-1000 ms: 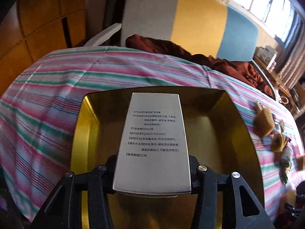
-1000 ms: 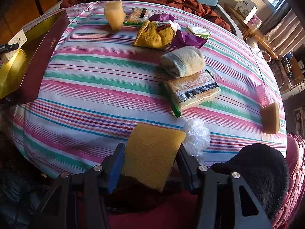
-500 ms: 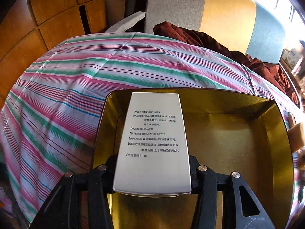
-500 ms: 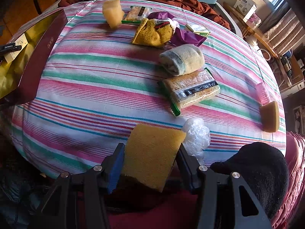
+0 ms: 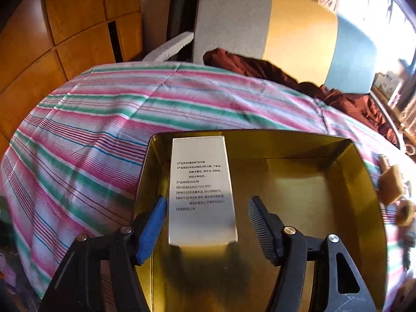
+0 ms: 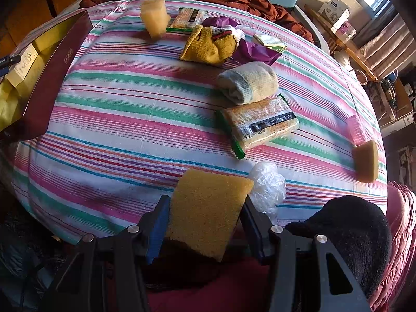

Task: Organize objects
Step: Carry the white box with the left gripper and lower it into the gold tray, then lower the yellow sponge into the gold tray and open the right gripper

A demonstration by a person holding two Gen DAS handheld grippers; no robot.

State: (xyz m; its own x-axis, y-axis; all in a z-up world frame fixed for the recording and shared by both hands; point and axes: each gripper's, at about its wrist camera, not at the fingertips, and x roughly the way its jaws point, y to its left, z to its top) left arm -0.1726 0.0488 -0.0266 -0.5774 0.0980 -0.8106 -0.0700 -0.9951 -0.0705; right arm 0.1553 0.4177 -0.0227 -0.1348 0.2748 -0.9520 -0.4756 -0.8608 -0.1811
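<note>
My left gripper (image 5: pixel 206 205) is open over a gold-lined box (image 5: pixel 358 176). A white carton with printed text (image 5: pixel 200 189) lies inside the box against its left wall, between the spread fingers and free of them. In the right wrist view the same box (image 6: pixel 52 78) shows its maroon side at far left, with the carton (image 6: pixel 24 62) in it. My right gripper (image 6: pixel 205 208) is shut on a yellow sponge (image 6: pixel 208 208), held above the table's near edge.
On the striped tablecloth (image 6: pixel 130 109) lie a rolled sock (image 6: pixel 247 82), a wrapped pack (image 6: pixel 260 127), a yellow cloth (image 6: pixel 208 44), purple wrapper (image 6: pixel 252 50), crumpled plastic (image 6: pixel 267 187), and sponges (image 6: pixel 154 17) (image 6: pixel 366 160). A chair (image 5: pixel 286 31) stands behind the table.
My left gripper has opened and let go of the white carton, which now rests in the box at its left side. The right gripper has kept its hold on the sponge.
</note>
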